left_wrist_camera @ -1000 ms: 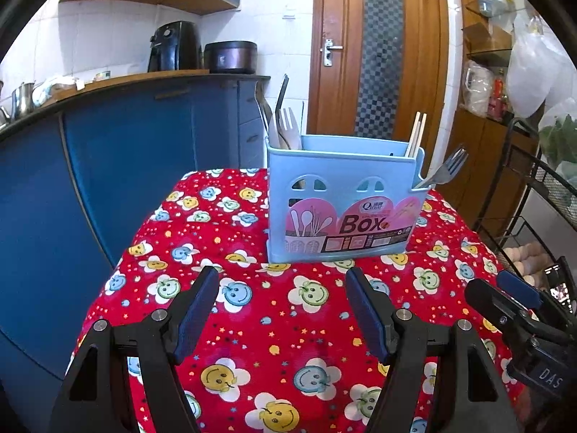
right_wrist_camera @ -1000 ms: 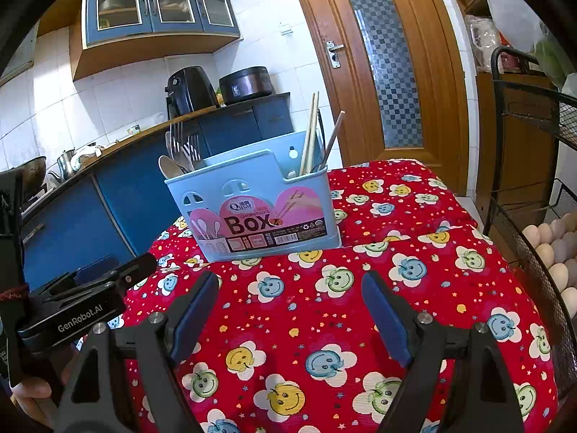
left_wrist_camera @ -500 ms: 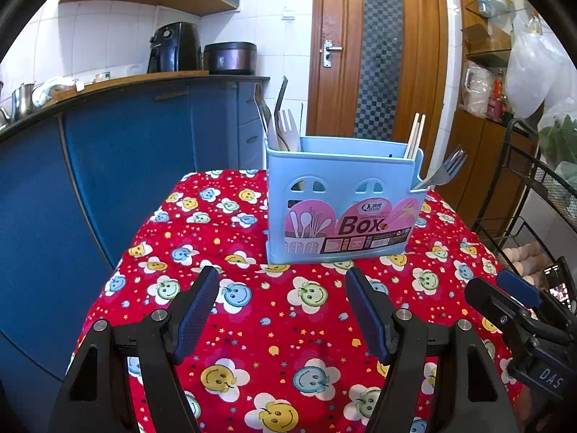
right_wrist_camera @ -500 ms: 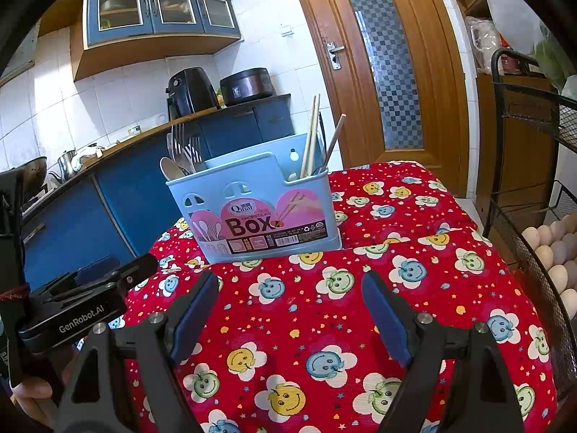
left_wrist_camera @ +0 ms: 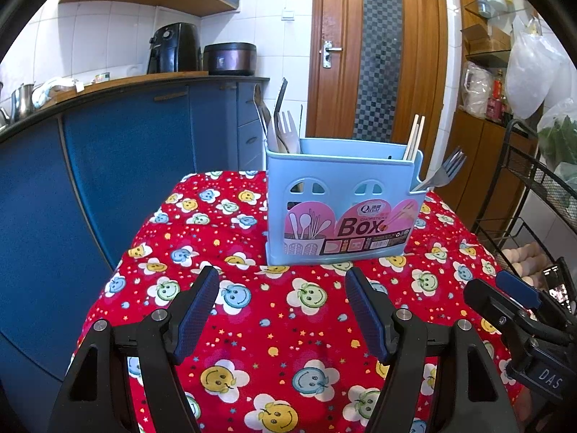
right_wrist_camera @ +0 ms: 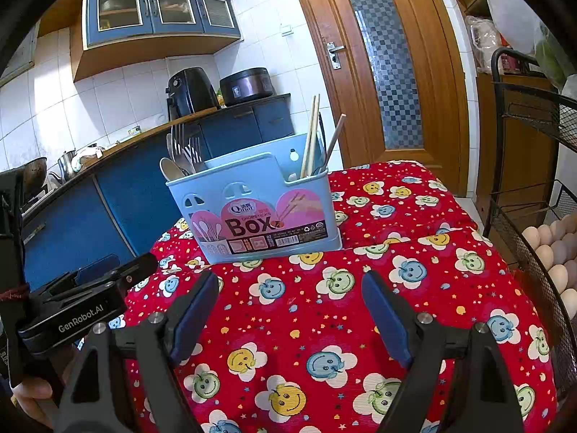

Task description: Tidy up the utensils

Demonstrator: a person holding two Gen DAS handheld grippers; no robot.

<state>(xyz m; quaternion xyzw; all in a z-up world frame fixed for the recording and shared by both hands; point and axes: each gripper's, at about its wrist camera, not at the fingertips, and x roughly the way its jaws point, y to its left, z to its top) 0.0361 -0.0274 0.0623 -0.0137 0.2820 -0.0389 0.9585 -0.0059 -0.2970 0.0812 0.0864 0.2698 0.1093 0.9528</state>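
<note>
A light blue utensil box point(left_wrist_camera: 342, 202) with a pink "Box" label stands on the red smiley-flower tablecloth point(left_wrist_camera: 281, 324); it also shows in the right wrist view point(right_wrist_camera: 259, 209). Forks and spoons point(left_wrist_camera: 286, 133) stand in its left compartment. Chopsticks point(left_wrist_camera: 414, 137) stand at its right, and a fork point(left_wrist_camera: 441, 173) leans out of the right end. My left gripper point(left_wrist_camera: 283, 310) is open and empty, hovering in front of the box. My right gripper point(right_wrist_camera: 290, 314) is open and empty, also in front of the box.
Blue kitchen cabinets point(left_wrist_camera: 119, 166) run along the left. A wooden door point(left_wrist_camera: 378, 54) is behind the table. A black wire rack with eggs point(right_wrist_camera: 551, 245) stands at the right. The other gripper's body shows at each view's edge point(right_wrist_camera: 83, 310).
The right wrist view has shifted slightly, with the box sitting a little further right and lower. The left gripper has stayed almost still. Both stay open.
</note>
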